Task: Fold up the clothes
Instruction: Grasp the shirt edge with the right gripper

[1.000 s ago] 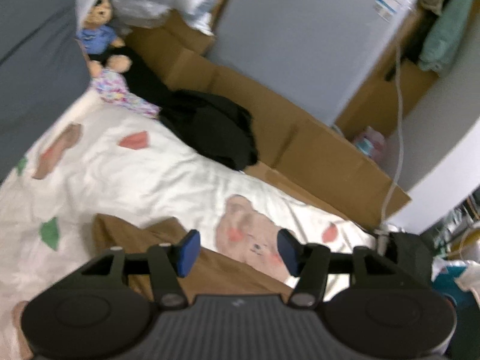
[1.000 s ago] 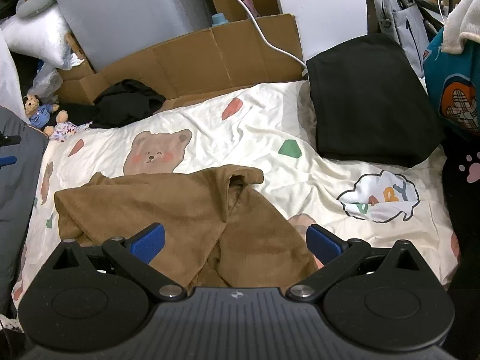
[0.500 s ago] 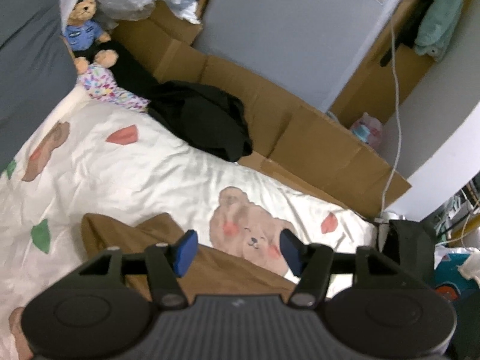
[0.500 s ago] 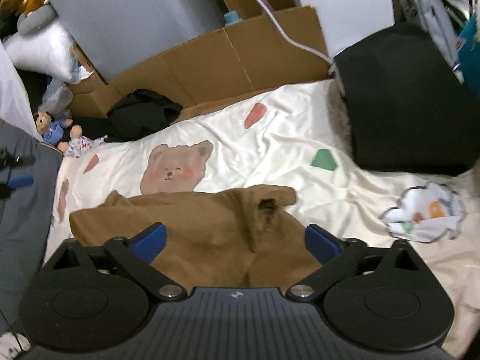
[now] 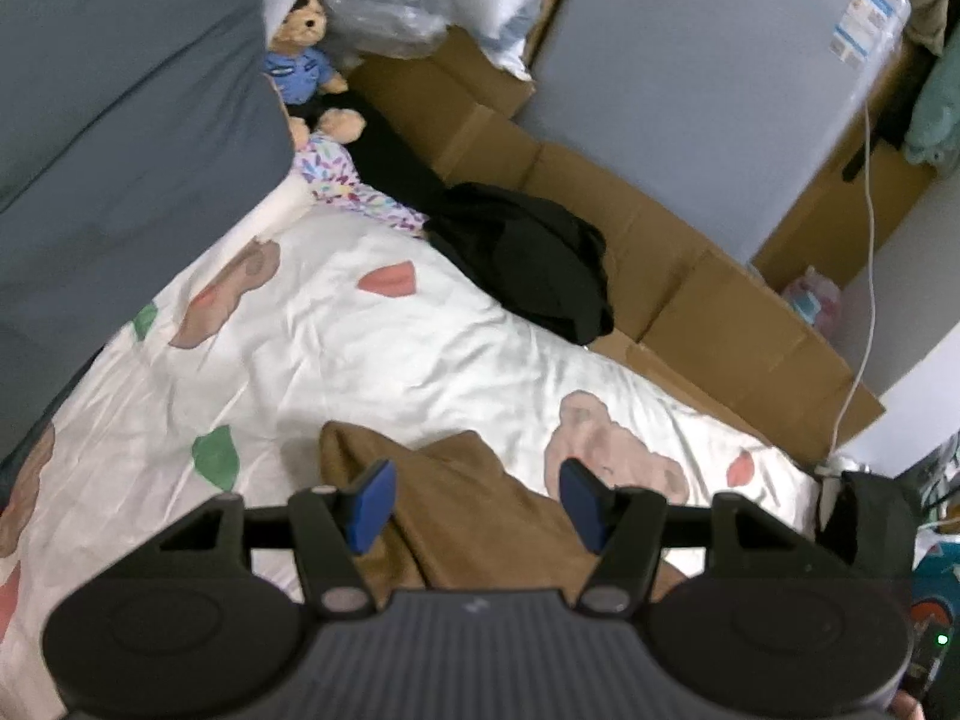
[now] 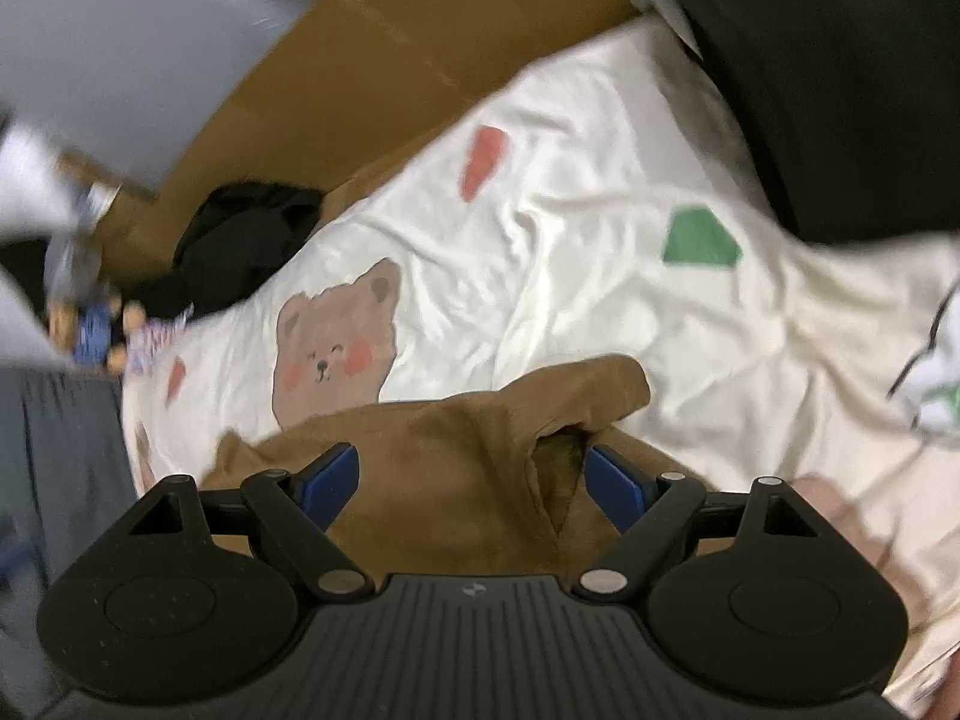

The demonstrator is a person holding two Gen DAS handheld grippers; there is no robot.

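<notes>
A brown garment (image 5: pixel 468 510) lies crumpled on a white bedsheet (image 5: pixel 372 354) printed with bears and coloured shapes. In the left wrist view my left gripper (image 5: pixel 477 501) is open and empty, just above the garment's far edge. In the right wrist view the same brown garment (image 6: pixel 456 456) fills the space under my right gripper (image 6: pixel 471 477), which is open and empty, its blue pads (image 6: pixel 612 483) close over a folded-over flap. The right view is blurred by motion.
A black garment (image 5: pixel 528 264) lies at the bed's far edge by flattened cardboard (image 5: pixel 690 276). A teddy bear (image 5: pixel 306 66) sits at the far left by a grey cushion (image 5: pixel 120 138). A black folded pile (image 6: pixel 840 90) rests at the right.
The right gripper has dropped and moved forward toward the brown garment, its jaws narrowing somewhat. The left gripper has shifted slightly and still hovers open over the garment's edge.
</notes>
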